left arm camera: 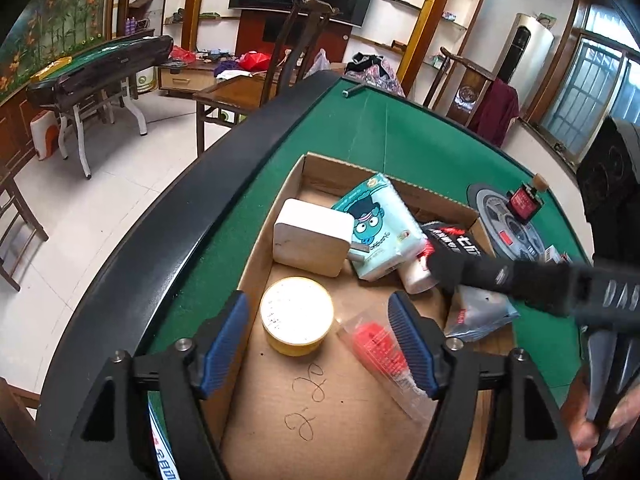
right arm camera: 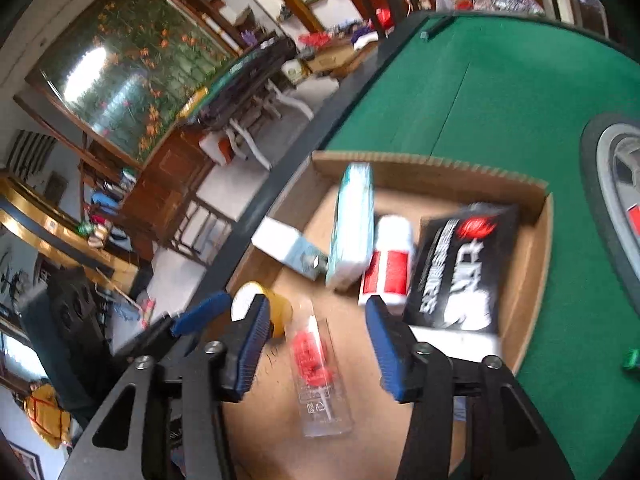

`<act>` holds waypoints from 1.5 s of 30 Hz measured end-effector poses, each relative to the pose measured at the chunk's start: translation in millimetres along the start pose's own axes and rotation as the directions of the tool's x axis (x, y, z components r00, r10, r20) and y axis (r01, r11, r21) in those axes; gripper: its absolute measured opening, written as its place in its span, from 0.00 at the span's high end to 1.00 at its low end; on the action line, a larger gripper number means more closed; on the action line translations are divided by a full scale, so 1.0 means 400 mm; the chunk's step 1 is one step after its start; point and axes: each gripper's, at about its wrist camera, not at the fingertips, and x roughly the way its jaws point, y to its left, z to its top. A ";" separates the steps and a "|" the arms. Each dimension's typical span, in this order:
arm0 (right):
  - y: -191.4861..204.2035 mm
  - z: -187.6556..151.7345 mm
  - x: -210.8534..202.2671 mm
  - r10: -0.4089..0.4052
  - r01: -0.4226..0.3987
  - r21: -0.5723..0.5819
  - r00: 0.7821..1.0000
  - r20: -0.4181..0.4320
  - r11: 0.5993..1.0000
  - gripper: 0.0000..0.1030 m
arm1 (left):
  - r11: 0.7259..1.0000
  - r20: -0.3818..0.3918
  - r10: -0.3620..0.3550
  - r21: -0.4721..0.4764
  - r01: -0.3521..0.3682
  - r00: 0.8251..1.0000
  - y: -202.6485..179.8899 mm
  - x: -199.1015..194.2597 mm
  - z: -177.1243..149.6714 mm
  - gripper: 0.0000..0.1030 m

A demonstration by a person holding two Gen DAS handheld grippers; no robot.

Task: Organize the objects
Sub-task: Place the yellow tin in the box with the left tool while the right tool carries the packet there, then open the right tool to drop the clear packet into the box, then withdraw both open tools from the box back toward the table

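The right gripper [left arm camera: 436, 268] hides part of the black packet [left arm camera: 460, 242].

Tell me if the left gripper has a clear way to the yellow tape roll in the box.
Probably yes. The left gripper stands open just above the yellow tape roll, with nothing between them. The clear packet lies beside the roll, near one finger, and might get nudged.
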 end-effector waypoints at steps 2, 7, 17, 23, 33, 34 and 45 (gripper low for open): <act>-0.006 0.015 -0.016 0.012 -0.013 0.020 0.999 0.030 1.000 0.41 | 1.000 0.010 -0.011 -0.015 0.011 1.000 0.002 -0.016 -0.002 0.27; -0.004 0.063 0.001 0.066 -0.071 0.078 0.996 0.060 0.994 0.37 | 0.999 0.046 -0.003 -0.032 0.004 0.999 0.007 -0.064 -0.016 0.24; -0.040 0.105 0.083 0.159 -0.151 0.201 0.987 -0.025 0.968 0.28 | 0.995 0.039 -0.023 -0.093 0.027 0.999 0.034 -0.090 -0.040 0.23; -0.075 0.066 -0.032 0.153 -0.149 0.207 0.988 -0.004 0.967 0.18 | 0.993 0.045 -0.055 -0.106 0.059 0.997 0.018 -0.103 -0.061 0.22; -0.071 -0.056 0.020 0.263 -0.202 0.298 0.948 -0.181 0.933 0.14 | 0.989 0.043 -0.051 -0.137 0.056 0.998 0.029 -0.124 -0.091 0.22; -0.074 -0.056 0.033 0.232 -0.172 0.296 0.955 -0.185 0.940 0.14 | 0.988 0.044 -0.049 -0.142 0.055 0.998 0.033 -0.127 -0.092 0.22; -0.066 -0.001 -0.025 0.100 -0.084 0.215 0.993 -0.067 0.973 0.14 | 0.987 0.051 -0.066 -0.147 0.072 0.997 0.036 -0.148 -0.103 0.21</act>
